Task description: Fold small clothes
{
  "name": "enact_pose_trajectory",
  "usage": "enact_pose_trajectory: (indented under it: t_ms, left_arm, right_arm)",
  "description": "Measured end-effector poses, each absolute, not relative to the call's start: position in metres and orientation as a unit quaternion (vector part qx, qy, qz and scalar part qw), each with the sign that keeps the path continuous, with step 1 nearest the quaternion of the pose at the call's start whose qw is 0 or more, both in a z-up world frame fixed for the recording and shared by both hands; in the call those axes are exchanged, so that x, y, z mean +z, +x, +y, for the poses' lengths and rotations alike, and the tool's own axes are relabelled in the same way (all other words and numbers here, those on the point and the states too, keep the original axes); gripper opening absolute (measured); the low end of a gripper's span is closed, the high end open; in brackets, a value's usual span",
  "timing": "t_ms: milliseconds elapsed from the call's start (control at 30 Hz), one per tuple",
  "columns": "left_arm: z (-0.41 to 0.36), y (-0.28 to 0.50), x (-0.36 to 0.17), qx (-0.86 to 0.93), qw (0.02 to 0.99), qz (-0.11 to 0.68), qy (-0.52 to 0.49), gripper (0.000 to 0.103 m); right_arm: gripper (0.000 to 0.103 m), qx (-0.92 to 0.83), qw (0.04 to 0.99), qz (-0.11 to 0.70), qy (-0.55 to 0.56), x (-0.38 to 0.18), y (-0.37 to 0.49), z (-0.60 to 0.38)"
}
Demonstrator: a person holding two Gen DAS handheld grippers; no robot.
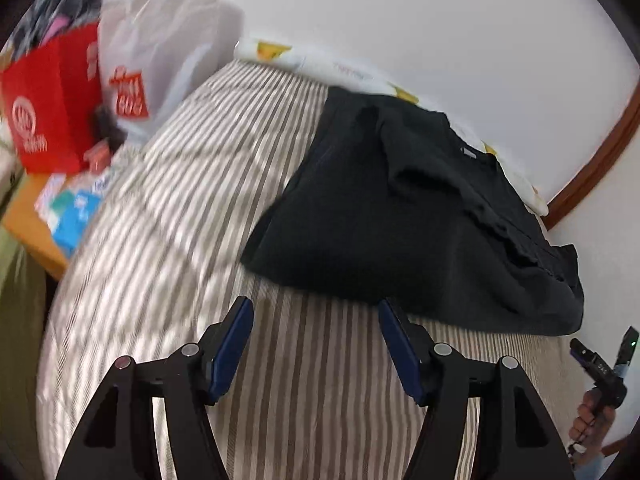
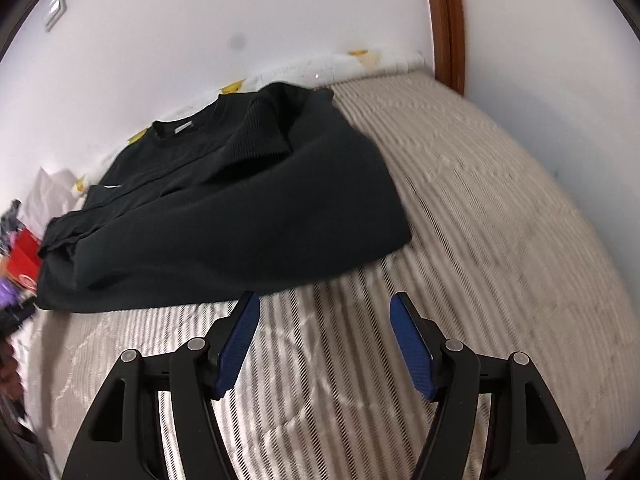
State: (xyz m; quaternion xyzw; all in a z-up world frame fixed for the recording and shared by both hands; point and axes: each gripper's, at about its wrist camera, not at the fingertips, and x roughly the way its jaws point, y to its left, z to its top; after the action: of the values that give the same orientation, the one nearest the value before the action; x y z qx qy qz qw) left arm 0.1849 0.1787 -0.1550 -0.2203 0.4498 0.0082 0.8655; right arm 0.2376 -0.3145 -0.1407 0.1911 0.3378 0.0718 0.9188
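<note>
A black sweater (image 1: 400, 208) lies partly folded on the striped bed cover (image 1: 200, 208), its collar toward the wall and a sleeve laid across its body. My left gripper (image 1: 316, 308) hovers open just short of the sweater's near hem, with nothing between its blue pads. In the right wrist view the same sweater (image 2: 224, 208) fills the left middle, collar label up near the wall. My right gripper (image 2: 324, 304) is open above the bare bed cover (image 2: 480, 220), close to the hem and empty. The right gripper (image 1: 604, 360), held by a hand, shows at the left view's far right edge.
A red paper bag (image 1: 52, 108) and a white plastic bag (image 1: 160, 60) stand at the bed's far left, with small packets (image 1: 72, 208) on a wooden ledge. The white wall (image 2: 200, 32) runs behind the bed. A brown wooden frame (image 2: 448, 20) rises at the bed's right end.
</note>
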Motion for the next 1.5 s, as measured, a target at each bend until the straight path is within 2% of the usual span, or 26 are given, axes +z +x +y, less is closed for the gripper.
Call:
enact_pose_trajectory:
  t_ms: [100,300,600,667,733,767,800,900,1000,1500]
  left_arm:
    - [0.183,0.180,-0.168,-0.011,0.851,0.447,-0.276,0.063]
    - [0.180,0.198,-0.173,-0.038,0.846,0.435,-0.306,0.065]
    - [0.176,0.238,-0.174,-0.036,0.838,0.432,-0.331,0.064]
    - [0.171,0.245,-0.172,-0.020,0.840,0.441,-0.316,0.054]
    - [0.167,0.248,-0.173,0.001,0.842,0.453,-0.295,0.024]
    - [0.166,0.249,-0.174,-0.004,0.841,0.455,-0.294,0.018]
    - [0.163,0.247,-0.173,-0.001,0.843,0.456,-0.286,0.015]
    - [0.158,0.239,-0.167,0.009,0.852,0.453,-0.264,0.011]
    - [0.160,0.226,-0.161,0.007,0.854,0.452,-0.259,0.009]
    - [0.151,0.117,-0.152,-0.011,0.854,0.469,-0.223,0.009]
  right_arm:
    - [0.071,0.079,0.909,0.339,0.230,-0.143,0.241,-0.319]
    - [0.080,0.079,0.896,0.320,0.298,-0.135,0.256,-0.329]
    - [0.081,0.072,0.870,0.340,0.350,-0.140,0.299,-0.326]
    - [0.081,0.067,0.869,0.340,0.353,-0.141,0.306,-0.323]
    - [0.074,0.057,0.877,0.330,0.343,-0.138,0.309,-0.319]
    - [0.053,0.053,0.881,0.329,0.334,-0.137,0.309,-0.318]
    - [0.027,0.055,0.885,0.329,0.326,-0.136,0.309,-0.316]
    - [0.018,0.075,0.890,0.321,0.315,-0.133,0.303,-0.318]
    - [0.013,0.083,0.896,0.313,0.302,-0.129,0.289,-0.321]
    - [0.013,0.095,0.907,0.324,0.250,-0.138,0.188,-0.326]
